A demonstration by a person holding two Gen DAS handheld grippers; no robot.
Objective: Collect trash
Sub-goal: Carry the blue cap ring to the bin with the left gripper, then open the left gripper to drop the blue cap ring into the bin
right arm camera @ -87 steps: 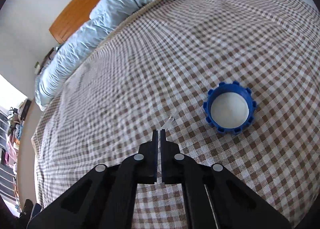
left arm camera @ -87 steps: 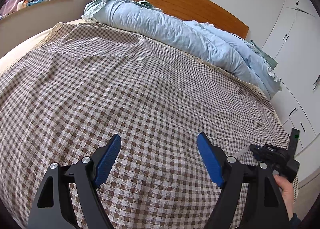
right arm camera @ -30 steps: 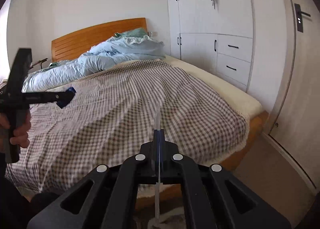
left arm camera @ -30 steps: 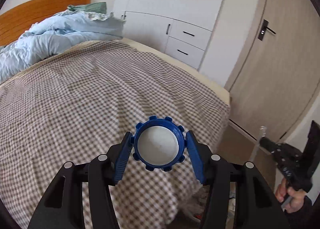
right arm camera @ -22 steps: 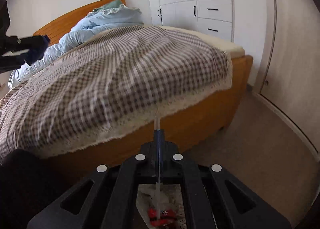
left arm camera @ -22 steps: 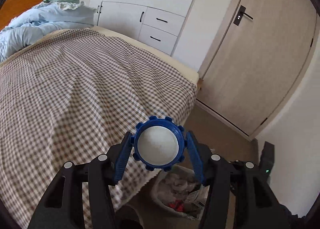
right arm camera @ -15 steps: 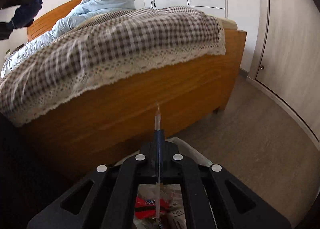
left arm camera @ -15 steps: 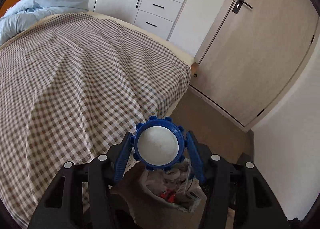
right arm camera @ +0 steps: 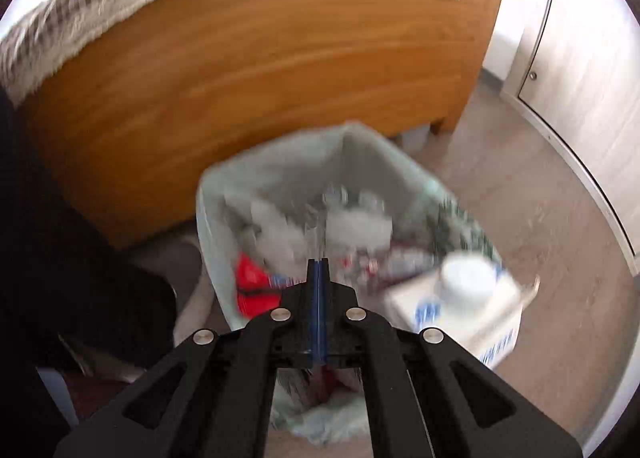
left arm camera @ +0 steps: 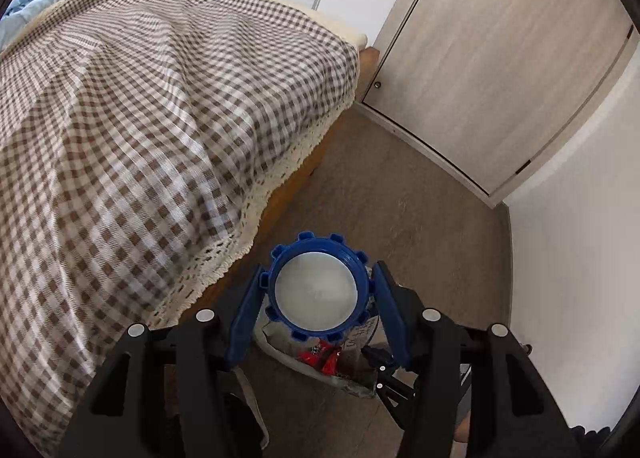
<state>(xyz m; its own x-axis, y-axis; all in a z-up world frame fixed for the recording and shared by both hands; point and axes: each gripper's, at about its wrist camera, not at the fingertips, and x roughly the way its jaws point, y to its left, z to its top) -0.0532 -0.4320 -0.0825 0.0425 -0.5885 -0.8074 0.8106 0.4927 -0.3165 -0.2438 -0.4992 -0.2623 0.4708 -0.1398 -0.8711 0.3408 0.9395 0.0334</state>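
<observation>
A blue ribbed cap (left arm camera: 316, 292) with a white inside sits between the blue pads of my left gripper (left arm camera: 319, 273), which is shut on it, above the floor at the foot of the bed. Under it is the lined trash bin (left arm camera: 352, 382), mostly hidden by the cap and fingers. In the right wrist view my right gripper (right arm camera: 318, 262) is shut on a thin clear plastic strip (right arm camera: 316, 232), blurred, that sticks out over the open trash bag (right arm camera: 280, 181). The bag holds crumpled white paper (right arm camera: 352, 227), a red wrapper (right arm camera: 252, 290) and a white carton (right arm camera: 460, 298).
The checked bed cover (left arm camera: 140, 117) with its lace edge hangs at the left; the wooden footboard (right arm camera: 260, 57) stands right behind the bin. A closed door (left arm camera: 500, 57) and a white wall (left arm camera: 580, 278) bound the brown floor (left arm camera: 380, 185). A person's dark clothing (right arm camera: 60, 258) is at the left.
Both grippers have swung off the bed and sunk toward the floor, tilting downward. The trash bin has come into view under them. The cap and the strip stay gripped.
</observation>
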